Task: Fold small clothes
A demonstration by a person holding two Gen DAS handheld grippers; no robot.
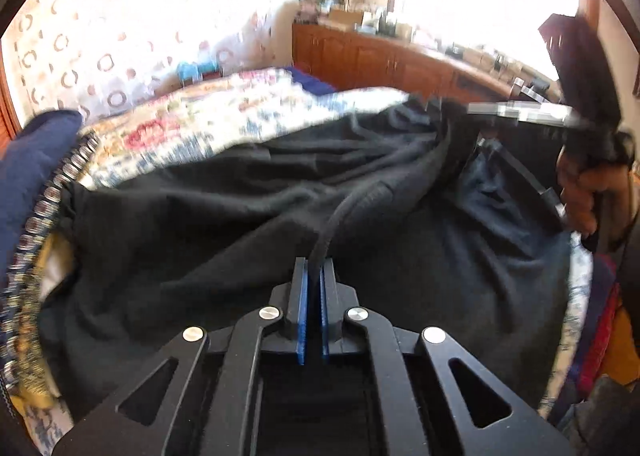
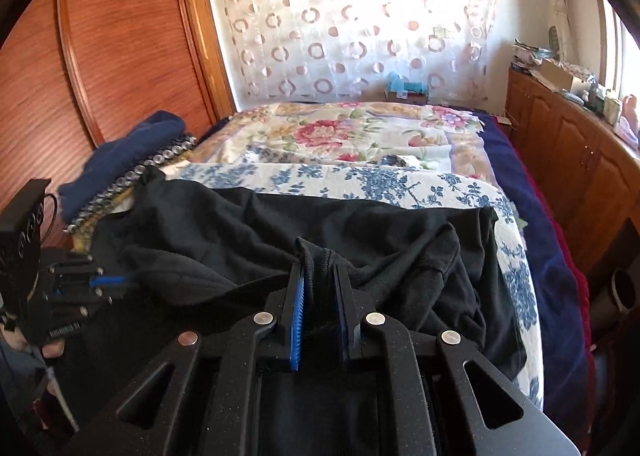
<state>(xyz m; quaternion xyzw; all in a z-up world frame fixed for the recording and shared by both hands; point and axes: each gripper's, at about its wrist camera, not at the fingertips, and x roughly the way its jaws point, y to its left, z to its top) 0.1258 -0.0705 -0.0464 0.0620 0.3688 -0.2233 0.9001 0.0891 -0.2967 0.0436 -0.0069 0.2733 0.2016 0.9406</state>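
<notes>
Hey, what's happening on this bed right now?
A person is folding a black garment spread over a floral bedspread. The left gripper is shut on a thin edge of the fabric, and the right gripper is shut on a bunched fold of it. The cloth is rumpled, not yet folded. A navy garment lies at the bed's far left.

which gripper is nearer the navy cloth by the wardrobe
Left. The left gripper grips the black garment near its end below the navy cloth. The right gripper grips the garment farther toward the cabinet side.
</notes>
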